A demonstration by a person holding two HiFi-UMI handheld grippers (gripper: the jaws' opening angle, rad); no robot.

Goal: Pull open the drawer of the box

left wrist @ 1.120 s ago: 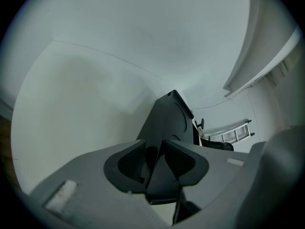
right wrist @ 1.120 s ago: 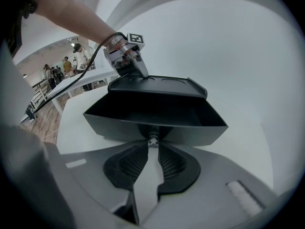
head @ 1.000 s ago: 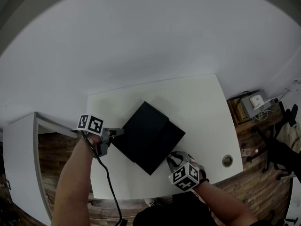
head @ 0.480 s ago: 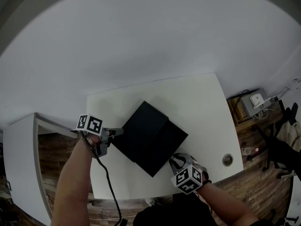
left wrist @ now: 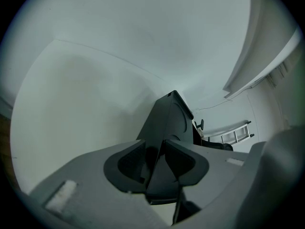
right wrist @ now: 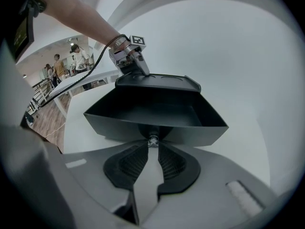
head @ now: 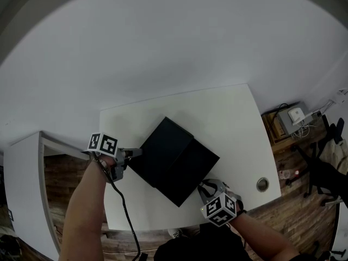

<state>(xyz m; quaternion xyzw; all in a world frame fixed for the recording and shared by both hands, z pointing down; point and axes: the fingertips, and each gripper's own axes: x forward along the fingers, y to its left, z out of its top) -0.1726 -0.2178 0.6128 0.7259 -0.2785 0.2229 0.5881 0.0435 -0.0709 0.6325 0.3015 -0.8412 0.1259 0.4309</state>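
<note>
Black-and-white square markers cover each gripper's cube. On the white counter (head: 228, 118) the black box (head: 163, 143) sits askew. Its drawer (head: 191, 170) stands partway out toward the right gripper (head: 205, 187), whose fingers (right wrist: 136, 163) pinch the drawer's small knob (right wrist: 152, 138). The left gripper (head: 137, 152) has its fingers (left wrist: 131, 163) clamped on the box's opposite edge. A round grommet (head: 262, 185) sits near the counter's corner. Only the right gripper view shows people (right wrist: 76, 56) standing beyond.
</note>
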